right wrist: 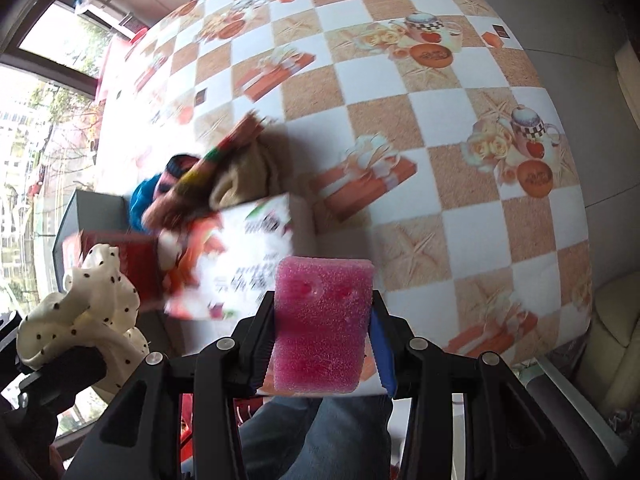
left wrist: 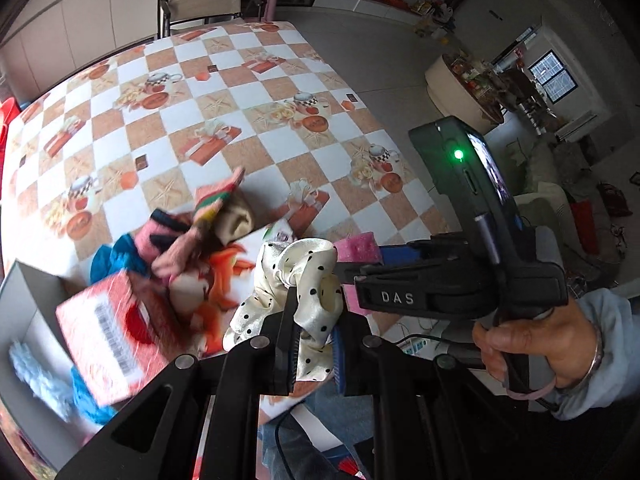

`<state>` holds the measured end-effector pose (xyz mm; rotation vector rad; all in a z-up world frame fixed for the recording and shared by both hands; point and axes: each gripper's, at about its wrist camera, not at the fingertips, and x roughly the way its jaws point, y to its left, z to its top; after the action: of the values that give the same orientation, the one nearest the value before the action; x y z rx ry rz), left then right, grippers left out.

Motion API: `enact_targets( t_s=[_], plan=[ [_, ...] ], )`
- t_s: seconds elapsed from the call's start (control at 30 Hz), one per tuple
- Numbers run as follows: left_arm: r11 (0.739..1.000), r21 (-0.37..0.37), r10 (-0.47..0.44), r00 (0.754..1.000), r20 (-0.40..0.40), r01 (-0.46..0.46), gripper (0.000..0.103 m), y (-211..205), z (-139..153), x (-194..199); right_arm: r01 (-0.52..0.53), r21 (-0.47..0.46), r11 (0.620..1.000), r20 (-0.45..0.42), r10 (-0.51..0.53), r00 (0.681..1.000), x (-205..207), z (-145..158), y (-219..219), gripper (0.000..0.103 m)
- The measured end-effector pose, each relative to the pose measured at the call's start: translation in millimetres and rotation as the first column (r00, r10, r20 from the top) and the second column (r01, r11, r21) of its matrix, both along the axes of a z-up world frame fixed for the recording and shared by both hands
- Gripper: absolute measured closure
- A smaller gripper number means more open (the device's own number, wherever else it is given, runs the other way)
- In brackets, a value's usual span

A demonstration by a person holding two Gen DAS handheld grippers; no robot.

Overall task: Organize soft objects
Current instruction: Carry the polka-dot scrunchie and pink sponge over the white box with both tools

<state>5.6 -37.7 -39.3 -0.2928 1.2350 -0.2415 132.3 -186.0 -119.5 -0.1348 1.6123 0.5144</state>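
While both grippers hang near the table's front edge, items list as follows.

1. Left gripper (left wrist: 314,344): jaws closed narrow on cream polka-dot scrunchie (left wrist: 298,280); fabric bunches up above the fingers, off the table. Same scrunchie shows at lower left of right wrist view (right wrist: 86,312).
2. Right gripper (right wrist: 320,344): jaws clamped on pink sponge (right wrist: 322,320), upright btwn the pads, held over the table edge w/ jeans visible below. In left wrist view the sponge (left wrist: 356,249) sits just beyond the scrunchie, right hand (left wrist: 536,348) on the grip.
3. Table, checked orange/white cloth (left wrist: 256,92): far part bare.
4. Pile of soft goods near front-left: striped pink sock (left wrist: 212,208), beige cloth (left wrist: 236,220), blue fluffy item (left wrist: 114,258), orange-white fabric (left wrist: 224,276). All blurred; exact overlaps unclear.
5. Red tissue pack w/ barcode (left wrist: 114,336): tilted, beside pile, blurred.
6. White printed pack (right wrist: 248,264): touching pile, just behind sponge.
7. Grey box (left wrist: 24,308), far left: pale blue fluffy item (left wrist: 36,376) inside.
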Motion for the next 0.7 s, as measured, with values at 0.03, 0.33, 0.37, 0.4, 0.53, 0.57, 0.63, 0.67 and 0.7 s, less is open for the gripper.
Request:
enact_targets(
  t_s=[0.03, 0.33, 0.37, 0.4, 0.53, 0.57, 0.63, 0.67, 0.7],
  plan=[
    [1.000, -0.002, 0.004, 1.000, 0.004, -0.004, 0.088, 2, 1, -6, -0.009, 0.001, 1.000, 0.003, 0.009, 1.000, -9, 2, 2, 0.058],
    [1.000, 0.007, 0.024, 0.999, 0.035, -0.024, 0.088, 18, 5, -55, -0.095, 0.004, 0.996, 0.039, 0.094, 0.995, -66, 18, 24, 0.058],
    [1.000, 0.008, 0.028, 0.999, 0.040, -0.028, 0.088, 21, 6, -61, -0.102, 0.006, 0.995, 0.043, 0.102, 0.994, -69, 19, 27, 0.058],
    [0.999, 0.010, 0.032, 0.999, 0.044, -0.033, 0.088, 23, 6, -65, -0.114, 0.008, 0.993, 0.049, 0.114, 0.992, -76, 21, 30, 0.058],
    [0.998, 0.013, 0.063, 0.996, 0.057, -0.064, 0.088, 36, 9, -86, -0.154, 0.014, 0.988, 0.072, 0.153, 0.986, -95, 28, 43, 0.058],
    [0.997, 0.012, 0.072, 0.996, 0.059, -0.073, 0.088, 39, 10, -90, -0.169, 0.018, 0.985, 0.078, 0.167, 0.983, -101, 30, 47, 0.058],
    [0.996, 0.011, 0.093, 0.994, 0.064, -0.094, 0.088, 47, 11, -100, -0.189, 0.028, 0.981, 0.085, 0.186, 0.979, -108, 32, 53, 0.058],
    [0.995, 0.011, 0.102, 0.993, 0.066, -0.103, 0.088, 51, 12, -104, -0.204, 0.038, 0.978, 0.088, 0.200, 0.976, -113, 34, 58, 0.058],
    [0.994, 0.011, 0.112, 0.991, 0.068, -0.113, 0.088, 55, 12, -109, -0.215, 0.046, 0.975, 0.091, 0.210, 0.973, -118, 35, 61, 0.058]
  ],
)
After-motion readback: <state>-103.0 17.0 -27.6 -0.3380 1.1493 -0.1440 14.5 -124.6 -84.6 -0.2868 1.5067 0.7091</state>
